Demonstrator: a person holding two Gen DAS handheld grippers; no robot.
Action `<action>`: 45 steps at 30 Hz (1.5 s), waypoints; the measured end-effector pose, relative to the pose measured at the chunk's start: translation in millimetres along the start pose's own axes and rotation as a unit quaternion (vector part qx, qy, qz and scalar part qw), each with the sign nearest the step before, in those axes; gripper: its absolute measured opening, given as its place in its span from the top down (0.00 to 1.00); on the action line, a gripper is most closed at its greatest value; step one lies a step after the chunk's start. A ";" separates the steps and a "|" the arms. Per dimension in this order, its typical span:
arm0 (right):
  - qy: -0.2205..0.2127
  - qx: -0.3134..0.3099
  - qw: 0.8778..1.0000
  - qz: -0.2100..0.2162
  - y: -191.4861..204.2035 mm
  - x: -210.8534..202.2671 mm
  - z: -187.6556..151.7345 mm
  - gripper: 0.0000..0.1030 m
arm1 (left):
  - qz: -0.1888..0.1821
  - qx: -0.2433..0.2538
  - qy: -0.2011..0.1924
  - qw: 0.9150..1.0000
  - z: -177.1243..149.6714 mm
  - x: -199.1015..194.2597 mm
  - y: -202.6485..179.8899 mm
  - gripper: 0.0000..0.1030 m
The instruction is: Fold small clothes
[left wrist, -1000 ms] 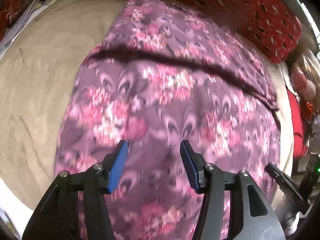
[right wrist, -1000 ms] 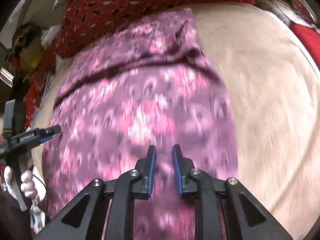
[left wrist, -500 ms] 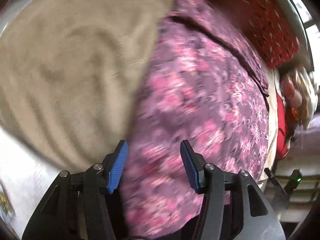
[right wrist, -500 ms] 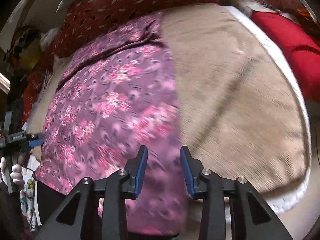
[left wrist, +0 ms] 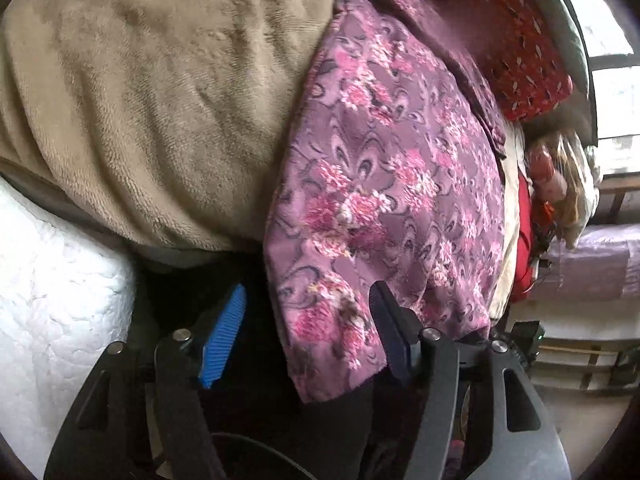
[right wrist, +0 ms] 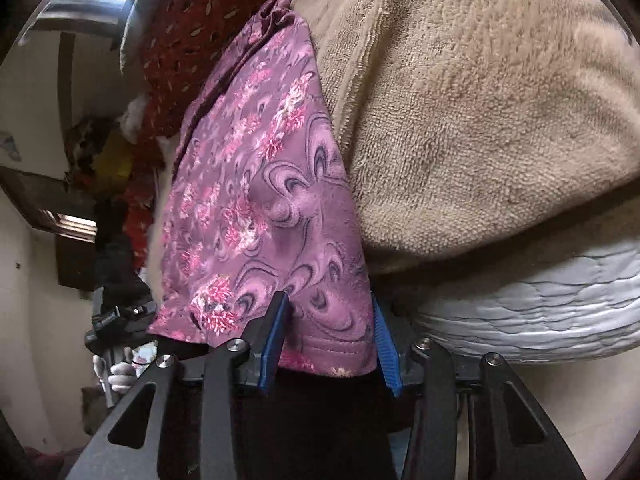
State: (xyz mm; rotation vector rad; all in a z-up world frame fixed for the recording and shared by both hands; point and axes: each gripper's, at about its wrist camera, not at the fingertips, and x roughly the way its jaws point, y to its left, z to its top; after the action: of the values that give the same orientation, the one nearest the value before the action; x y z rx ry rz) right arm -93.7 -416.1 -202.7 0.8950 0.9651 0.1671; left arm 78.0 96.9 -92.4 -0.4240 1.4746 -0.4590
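Left gripper point(left wrist: 306, 330) wide open around the near left corner of the cloth point(left wrist: 384, 168), gripping nothing yet; right gripper point(right wrist: 332, 330) likewise agape, straddling the near right hem, cloth lying between the pads but not pinched. Both down from mid-cloth a second ago to the near edge, the right one wider than before, so likely lined up to grab both corners for a fold. Cloth spread flat on the beige blanket point(left wrist: 160, 80), near hem hanging over the bed edge above the white mattress point(left wrist: 52, 280).
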 end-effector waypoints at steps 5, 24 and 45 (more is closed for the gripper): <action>0.006 -0.015 1.000 0.000 7.2 6.6 3.2 0.58 | 0.018 0.033 -0.001 0.999 -2.3 2.1 -16.0 0.39; -0.086 -0.056 0.986 0.133 73.8 -33.0 49.6 0.95 | -0.122 0.029 -0.060 0.990 33.1 -48.7 -50.4 0.96; -0.110 0.021 0.983 0.143 92.0 28.7 216.3 0.94 | -0.121 -0.007 -0.116 0.986 193.6 -35.1 -61.4 0.95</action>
State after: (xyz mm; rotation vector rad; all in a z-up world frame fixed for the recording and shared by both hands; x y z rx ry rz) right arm 112.7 -469.3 -99.6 1.0653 0.6339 0.2867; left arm 267.6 62.5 -19.5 -0.6491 1.2059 -0.5716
